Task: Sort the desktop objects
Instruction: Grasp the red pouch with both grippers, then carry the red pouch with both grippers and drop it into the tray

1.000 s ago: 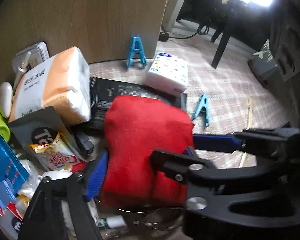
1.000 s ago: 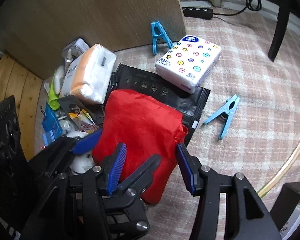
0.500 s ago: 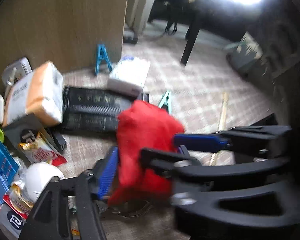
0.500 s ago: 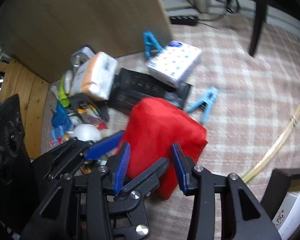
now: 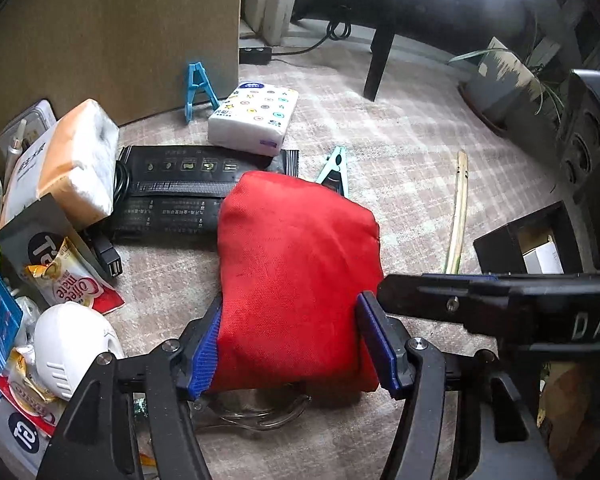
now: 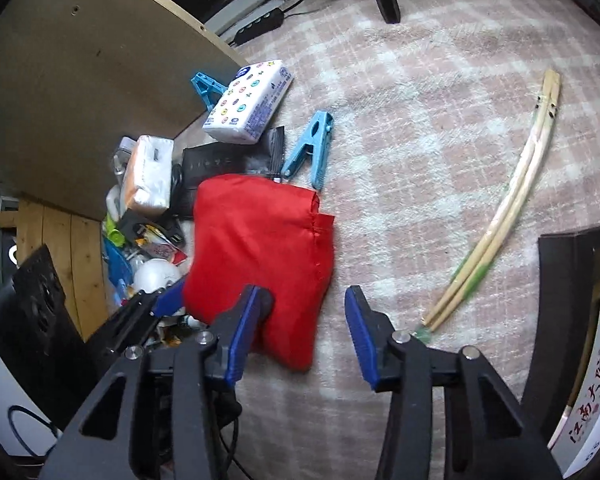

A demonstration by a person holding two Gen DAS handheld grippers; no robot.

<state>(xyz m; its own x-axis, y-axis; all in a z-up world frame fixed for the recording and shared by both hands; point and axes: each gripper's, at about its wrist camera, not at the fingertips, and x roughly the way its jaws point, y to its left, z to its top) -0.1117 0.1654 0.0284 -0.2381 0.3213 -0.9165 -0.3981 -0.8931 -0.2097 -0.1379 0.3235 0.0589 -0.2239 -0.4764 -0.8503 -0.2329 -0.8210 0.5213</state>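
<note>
Both pads of the left gripper (image 5: 294,350) press the near edges of the red pouch (image 5: 296,276). Jaws of the right gripper (image 6: 300,332) stand apart beside its corner. Bare checked carpet (image 6: 420,152) lies open rightward up to the bamboo sticks (image 6: 504,216).

Dim daylight, blown-out glare top right; fisheye edges dark, warped
</note>
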